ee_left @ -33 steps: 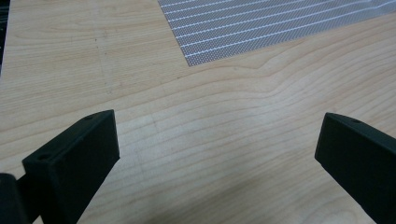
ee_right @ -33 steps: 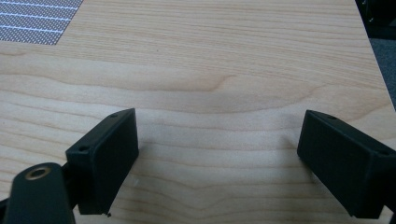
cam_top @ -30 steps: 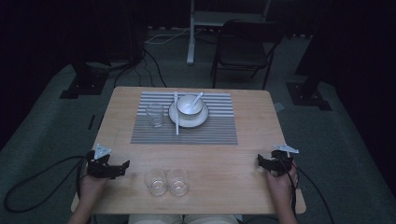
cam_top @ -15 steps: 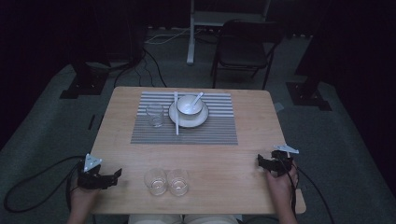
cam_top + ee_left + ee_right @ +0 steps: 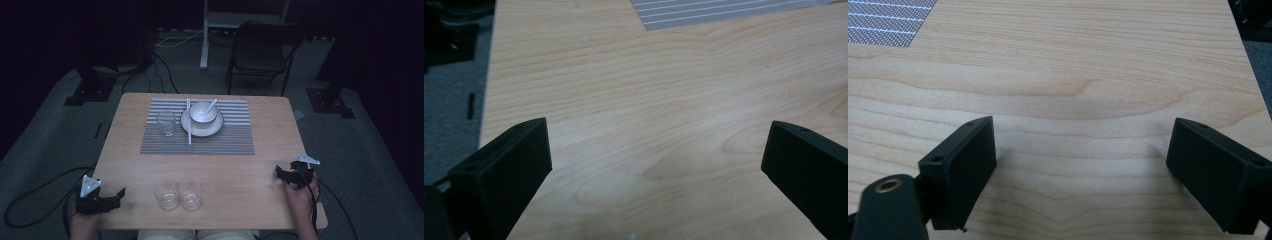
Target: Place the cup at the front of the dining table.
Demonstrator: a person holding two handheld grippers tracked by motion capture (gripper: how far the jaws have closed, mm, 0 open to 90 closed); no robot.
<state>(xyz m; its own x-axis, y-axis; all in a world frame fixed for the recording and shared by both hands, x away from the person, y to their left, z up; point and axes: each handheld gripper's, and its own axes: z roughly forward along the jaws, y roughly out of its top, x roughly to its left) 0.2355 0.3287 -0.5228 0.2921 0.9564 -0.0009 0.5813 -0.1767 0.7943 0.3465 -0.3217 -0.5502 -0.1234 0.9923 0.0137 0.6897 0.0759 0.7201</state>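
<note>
Resting wide open and empty, the left gripper (image 5: 119, 192) and right gripper (image 5: 278, 172) are flanking the counter (image 5: 240, 165)

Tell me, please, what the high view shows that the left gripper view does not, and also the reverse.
The high view alone shows the three glasses: one on the striped placemat and two at the near edge. It also shows the bowl with a spoon on its plate, the chair, and the right gripper. The left gripper view alone shows the wood grain close up between that gripper's wide-apart jaws, with nothing held. Both share the wooden table, a corner of the placemat, the grey floor and the left gripper.
</note>
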